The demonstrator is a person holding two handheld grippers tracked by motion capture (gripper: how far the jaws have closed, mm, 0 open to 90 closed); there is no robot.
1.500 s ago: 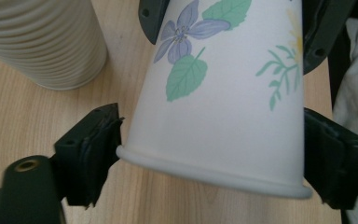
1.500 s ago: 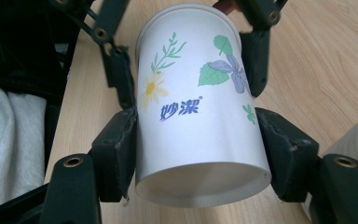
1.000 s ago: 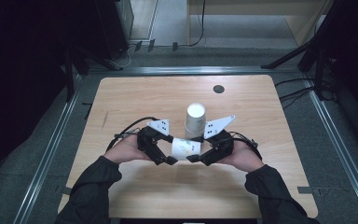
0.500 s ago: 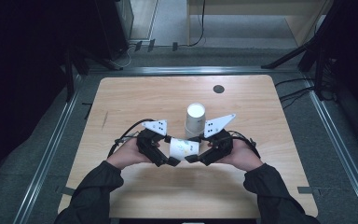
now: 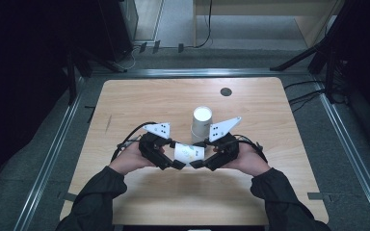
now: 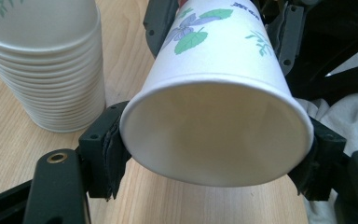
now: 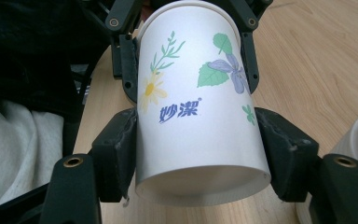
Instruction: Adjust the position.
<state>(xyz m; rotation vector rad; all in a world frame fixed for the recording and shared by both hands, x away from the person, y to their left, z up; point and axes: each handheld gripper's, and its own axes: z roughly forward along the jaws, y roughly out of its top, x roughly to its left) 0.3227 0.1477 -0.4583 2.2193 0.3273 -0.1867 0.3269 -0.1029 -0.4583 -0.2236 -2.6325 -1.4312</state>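
1. Two tools now hold one paper cup [image 5: 189, 152] between them, low over the desk [image 5: 279, 192], in front of the stack of cups [image 5: 201, 124].
2. My left tool [image 5: 177, 164] has just been closing. One second ago its jaws stood wide around the rim end; now both pads [image 6: 113, 149] press the sides of the cup near its open mouth.
3. My right tool [image 5: 196, 164] is closed on the bottom end of the same cup, same as before; in the right gripper view the pads [image 7: 121, 140] touch the wall on both sides.
4. The cup lies on its side, mouth toward my left hand [image 5: 127, 161], and it is not touching the stack, which stands just behind it.
5. I judge this is a handover: since the left grip looks firm, the right tool can let go next.
6. One risk: the thin wall may be squeezed out of round if both press harder.
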